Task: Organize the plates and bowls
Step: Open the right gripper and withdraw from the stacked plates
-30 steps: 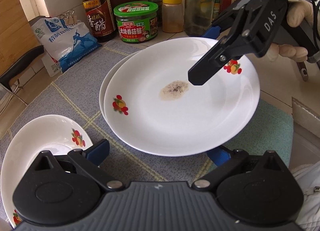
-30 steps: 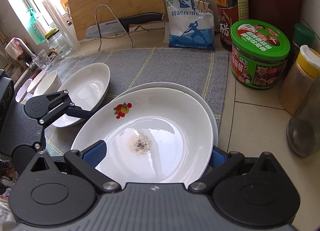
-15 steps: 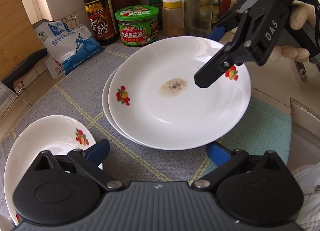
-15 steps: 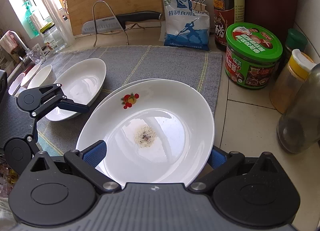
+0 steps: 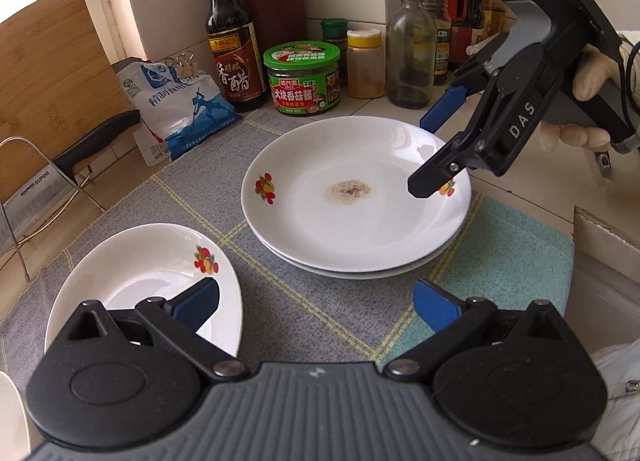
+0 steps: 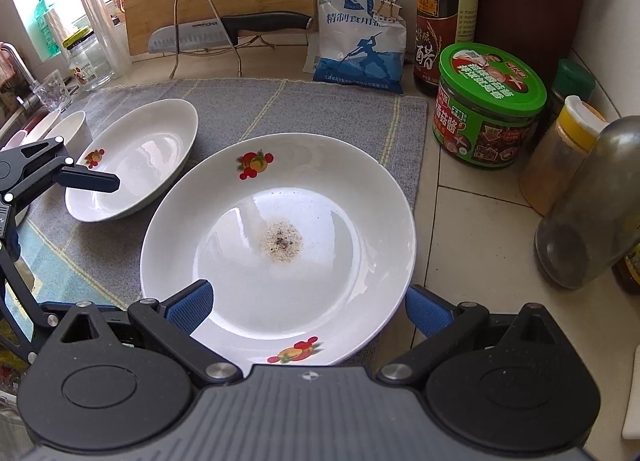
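Note:
Two white plates with fruit prints are stacked on the grey mat (image 5: pixel 192 205). The top plate (image 5: pixel 352 213) (image 6: pixel 280 245) carries a patch of crumbs at its centre, and only the rim of the lower plate (image 5: pixel 360 274) shows. A third, deeper plate (image 5: pixel 148 289) (image 6: pixel 132 165) lies to the left. My left gripper (image 5: pixel 316 301) hovers open in front of the stack, touching nothing. My right gripper (image 6: pixel 310 305) (image 5: pixel 436 145) is open over the near-right rim of the top plate, its fingers straddling the rim without closing on it.
A green-lidded jar (image 6: pixel 488 101), a vinegar bottle (image 5: pixel 232 45), spice jars and a glass bottle (image 6: pixel 592 213) crowd the right and back. A salt bag (image 5: pixel 180 109), a knife (image 6: pixel 224 31) on a wire rack and a cutting board stand behind. Small bowls (image 6: pixel 68 127) sit far left.
The top plate, raised and offset a second ago, now sits squarely on the lower plate. Both grippers have drawn back from it, jaws as wide as before.

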The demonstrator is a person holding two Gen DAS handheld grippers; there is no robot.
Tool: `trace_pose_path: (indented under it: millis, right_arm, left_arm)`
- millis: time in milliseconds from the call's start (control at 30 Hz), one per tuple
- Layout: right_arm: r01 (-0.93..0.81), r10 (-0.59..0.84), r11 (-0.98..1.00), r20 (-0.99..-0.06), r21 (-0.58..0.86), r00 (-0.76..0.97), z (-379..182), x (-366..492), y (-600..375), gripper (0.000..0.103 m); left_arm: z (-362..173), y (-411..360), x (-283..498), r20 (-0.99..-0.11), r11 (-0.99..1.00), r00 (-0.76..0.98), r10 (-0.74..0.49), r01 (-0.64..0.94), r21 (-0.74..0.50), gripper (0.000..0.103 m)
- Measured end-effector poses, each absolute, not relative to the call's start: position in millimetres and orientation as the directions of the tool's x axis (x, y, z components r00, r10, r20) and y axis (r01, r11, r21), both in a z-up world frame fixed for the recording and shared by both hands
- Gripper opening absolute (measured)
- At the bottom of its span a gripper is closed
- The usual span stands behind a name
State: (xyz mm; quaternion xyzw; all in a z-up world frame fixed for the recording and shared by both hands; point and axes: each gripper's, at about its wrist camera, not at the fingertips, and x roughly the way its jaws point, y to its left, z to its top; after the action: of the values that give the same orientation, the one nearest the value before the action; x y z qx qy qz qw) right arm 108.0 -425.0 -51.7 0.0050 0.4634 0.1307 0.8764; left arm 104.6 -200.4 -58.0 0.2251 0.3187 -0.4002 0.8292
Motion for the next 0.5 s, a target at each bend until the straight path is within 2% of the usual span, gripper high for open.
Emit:
trace_pose_path:
  millis: [133, 300, 400, 500]
  right_arm:
    - [-0.237, 0.211, 0.968, -0.772, 0.081, 0.6, -36, 95, -409, 0.103]
    - [-0.216, 0.106, 0.973, -0.682, -0.078, 0.723, -17, 75, -373, 0.103]
    - [-0.206, 0.084, 0.971, -0.632, -0.123, 0.771, -10, 65, -351, 0.103]
    - [-0.224, 0.107, 0.968, -0.622, -0.114, 0.776, -6, 62, -330, 0.103]
  left_arm:
    - [-50, -183, 96, -0.68, 0.623, 0.516, -0.521, 0.775, 0.11, 0.102]
    - [-39, -152, 85, -0.634, 0.704, 0.589, -0.502, 0.704, 0.096, 0.102]
    - [-37, -131, 80, -0.616, 0.752, 0.625, -0.479, 0.655, 0.08, 0.102]
    - [-41, -111, 79, -0.62, 0.798, 0.651, -0.437, 0.599, 0.066, 0.103]
